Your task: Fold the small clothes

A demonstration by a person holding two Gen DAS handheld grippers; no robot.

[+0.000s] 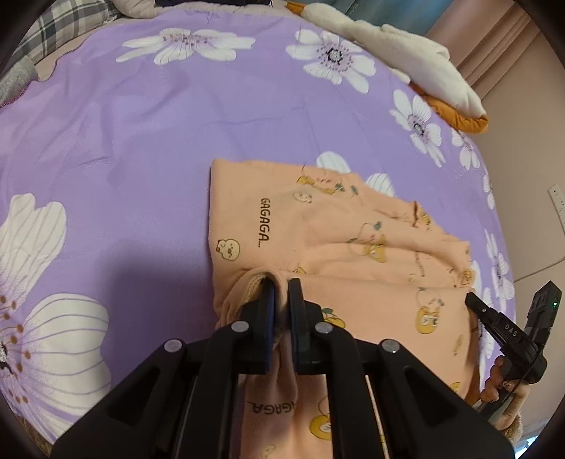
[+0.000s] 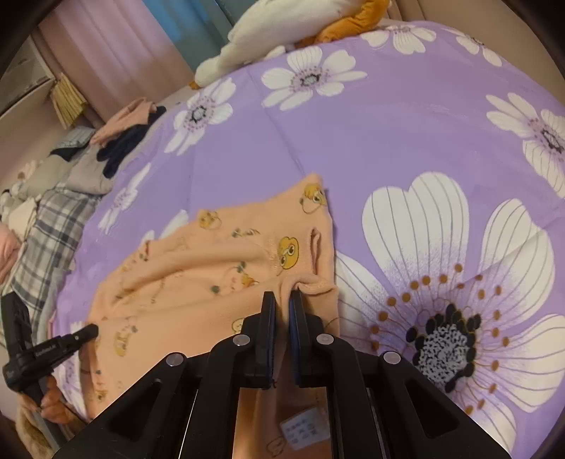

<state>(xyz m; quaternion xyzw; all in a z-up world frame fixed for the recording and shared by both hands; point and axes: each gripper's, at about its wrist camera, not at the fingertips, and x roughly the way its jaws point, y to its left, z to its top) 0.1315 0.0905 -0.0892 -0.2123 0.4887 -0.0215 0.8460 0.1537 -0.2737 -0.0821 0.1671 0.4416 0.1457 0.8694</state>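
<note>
1. Left wrist view. Peach garment point(image 1: 317, 240), printed with small cartoon figures and the word "GAGAGA", spread on the purple floral bedspread point(image 1: 141, 141), part of it lying flat, its near edge lifted toward the camera.
2. Left gripper point(image 1: 281, 282) clenched on a rolled edge of the garment at its near left corner; cloth visibly pinched between the two black fingers and hanging below them.
3. Right gripper point(image 1: 473, 300) at the garment's right edge, seen from the side, held in a person's hand point(image 1: 501, 381); tip touching the cloth, grasp not readable from this angle.
4. White and orange plush toy point(image 1: 406, 60) well beyond the garment, at the far edge of the bedspread. Plaid fabric point(image 1: 60, 28) far left of the garment, off the bedspread's corner.
5. Right wrist view. Same garment point(image 2: 212, 275) on the bedspread point(image 2: 388, 141), beside a large white flower print.
6. Right gripper point(image 2: 282, 294) clamped on a bunched fold at the garment's near right corner; white care label point(image 2: 303, 429) showing on the cloth hanging beneath the fingers.
7. Left gripper point(image 2: 92, 330) at the garment's left edge, held in a hand point(image 2: 53, 406).
8. Pile of clothes point(image 2: 116, 137) far left of the garment, past the bedspread's edge; plaid fabric point(image 2: 46, 240) nearer, same side.
</note>
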